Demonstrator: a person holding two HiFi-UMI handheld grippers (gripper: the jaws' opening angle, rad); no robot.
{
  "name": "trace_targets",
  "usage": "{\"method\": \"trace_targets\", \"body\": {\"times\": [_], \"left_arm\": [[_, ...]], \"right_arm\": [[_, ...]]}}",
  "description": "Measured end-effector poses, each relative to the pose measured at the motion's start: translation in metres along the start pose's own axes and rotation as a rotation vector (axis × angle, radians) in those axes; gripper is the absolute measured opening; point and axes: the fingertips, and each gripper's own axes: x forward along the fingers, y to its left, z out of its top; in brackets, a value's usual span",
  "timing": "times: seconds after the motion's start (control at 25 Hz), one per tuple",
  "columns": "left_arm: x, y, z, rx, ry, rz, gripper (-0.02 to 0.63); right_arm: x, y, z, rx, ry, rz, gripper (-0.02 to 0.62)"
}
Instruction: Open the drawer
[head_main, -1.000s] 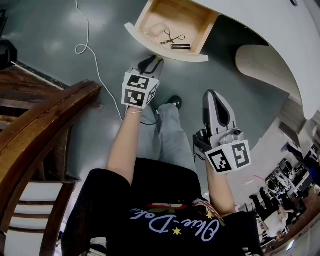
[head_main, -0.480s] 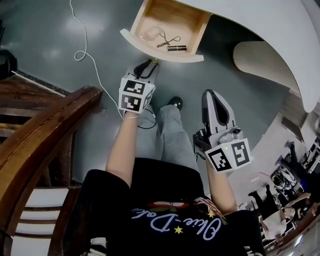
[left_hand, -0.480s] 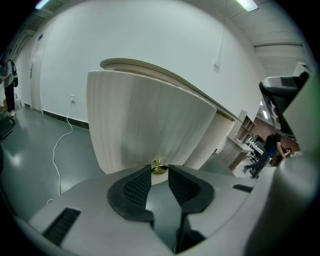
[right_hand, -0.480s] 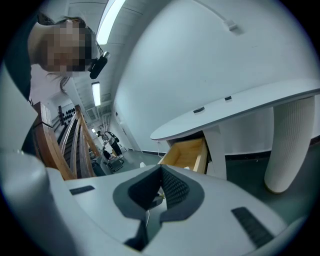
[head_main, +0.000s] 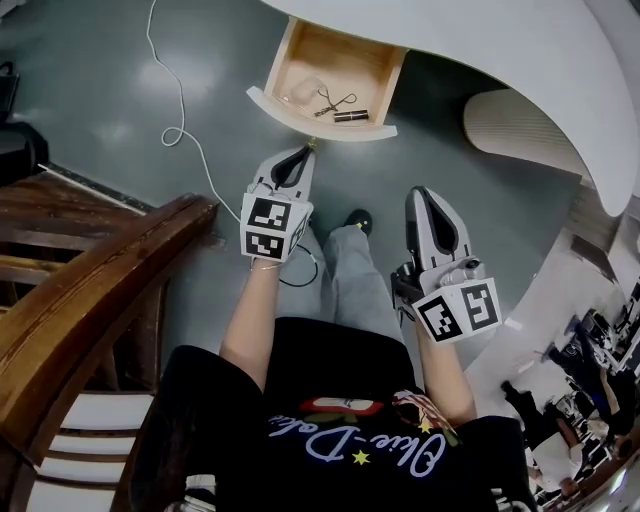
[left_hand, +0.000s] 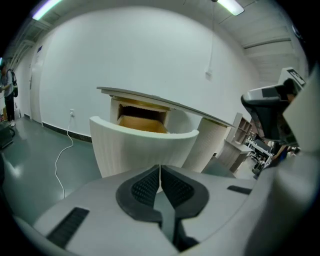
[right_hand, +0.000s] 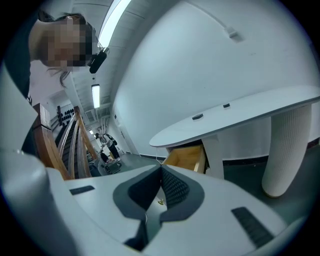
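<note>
The wooden drawer stands pulled out from under the white table; its curved white front faces me. Inside lie a metal eyelash curler, a dark tube and a clear item. My left gripper hovers just short of the drawer front, its jaws closing with the pads nearly together and nothing between them. In the left gripper view the ribbed front rises right beyond the left gripper. My right gripper hangs shut and empty, lower right, away from the drawer.
A wooden stair rail fills the left side. A white cable trails over the grey floor. The table's ribbed white pillar stands at the right. The person's leg and shoe are below the grippers.
The left gripper has come away from the drawer front's lower edge and its jaws have come together. The right gripper has stayed put.
</note>
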Motion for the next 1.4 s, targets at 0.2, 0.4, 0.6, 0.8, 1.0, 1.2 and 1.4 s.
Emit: {"method": "trace_targets", "body": {"times": [0.2, 0.4, 0.6, 0.8, 1.0, 1.2, 1.4], "left_arm": [[-0.020, -0.015, 0.023, 0.020, -0.025, -0.033, 0.005], [-0.044, -0.038, 0.052, 0.052, -0.047, -0.078, 0.005], [-0.071, -0.070, 0.068, 0.103, -0.042, -0.150, 0.005], [-0.091, -0.095, 0.098, 0.157, -0.081, -0.196, 0.005], [-0.104, -0.133, 0.143, 0.213, -0.160, -0.247, 0.005], [-0.117, -0.166, 0.179, 0.264, -0.210, -0.302, 0.005], [-0.132, -0.184, 0.193, 0.298, -0.234, -0.357, 0.005]], "right_arm": [[-0.009, 0.002, 0.012, -0.018, -0.017, -0.004, -0.002], [-0.020, 0.007, 0.022, -0.041, -0.039, 0.013, -0.002], [-0.039, 0.012, 0.035, -0.060, -0.050, 0.024, -0.002], [-0.059, 0.013, 0.054, -0.095, -0.096, 0.013, -0.002], [-0.081, 0.011, 0.075, -0.087, -0.151, 0.002, -0.002], [-0.103, 0.011, 0.096, -0.067, -0.197, 0.002, -0.002], [-0.121, 0.016, 0.111, -0.071, -0.240, 0.002, -0.002]]}}
